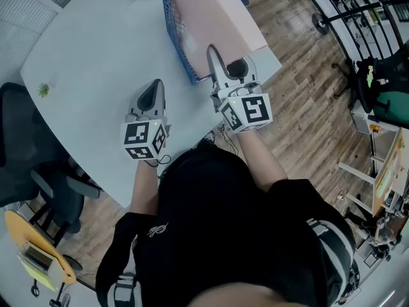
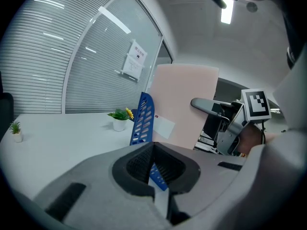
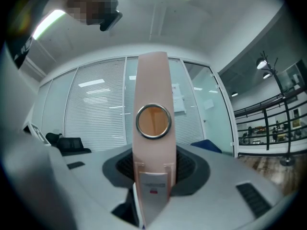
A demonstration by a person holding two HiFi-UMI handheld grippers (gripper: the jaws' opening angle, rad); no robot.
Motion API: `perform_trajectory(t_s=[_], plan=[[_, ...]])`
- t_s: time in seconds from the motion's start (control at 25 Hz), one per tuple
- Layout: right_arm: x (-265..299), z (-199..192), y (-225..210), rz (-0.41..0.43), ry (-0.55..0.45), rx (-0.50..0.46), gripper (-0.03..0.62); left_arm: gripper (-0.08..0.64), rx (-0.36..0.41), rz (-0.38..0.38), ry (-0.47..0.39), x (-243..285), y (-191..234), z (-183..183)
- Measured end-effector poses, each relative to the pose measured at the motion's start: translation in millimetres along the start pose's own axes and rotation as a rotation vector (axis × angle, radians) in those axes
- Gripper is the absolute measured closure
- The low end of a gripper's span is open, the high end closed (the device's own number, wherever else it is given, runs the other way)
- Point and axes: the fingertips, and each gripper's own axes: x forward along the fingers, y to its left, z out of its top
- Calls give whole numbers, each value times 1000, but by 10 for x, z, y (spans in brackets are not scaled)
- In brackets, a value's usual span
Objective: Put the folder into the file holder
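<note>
Right gripper (image 3: pixel 152 171), pinching the pink folder (image 3: pixel 152 90) by its narrow spine below the ring hole; I hold it upright at the desk's (image 1: pixel 96 75) right edge. Left gripper (image 2: pixel 156 169), jaws pressed together on nothing, hovers over the near part of the desk, apart from everything. The folder stands just beside the perforated wall of the blue file holder (image 2: pixel 144 119), on its right as I look down. Whether its lower edge already sits in a compartment I cannot tell. A small potted plant (image 2: pixel 119 121) stands beyond the holder, toward the far edge.

Hazards, as I judge them: a tall board gripped at one thin edge may pivot between the pads. Its bottom corner may catch the holder's wall. With nothing steadying the holder, a push could slide it toward the desk's right edge.
</note>
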Motion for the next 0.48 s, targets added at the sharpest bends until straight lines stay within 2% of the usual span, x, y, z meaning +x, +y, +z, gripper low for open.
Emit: perform_trajectory(t_s=[0.48], plan=[[39, -157, 30, 3, 34, -11, 445, 561, -13, 6, 6, 15, 33, -56]])
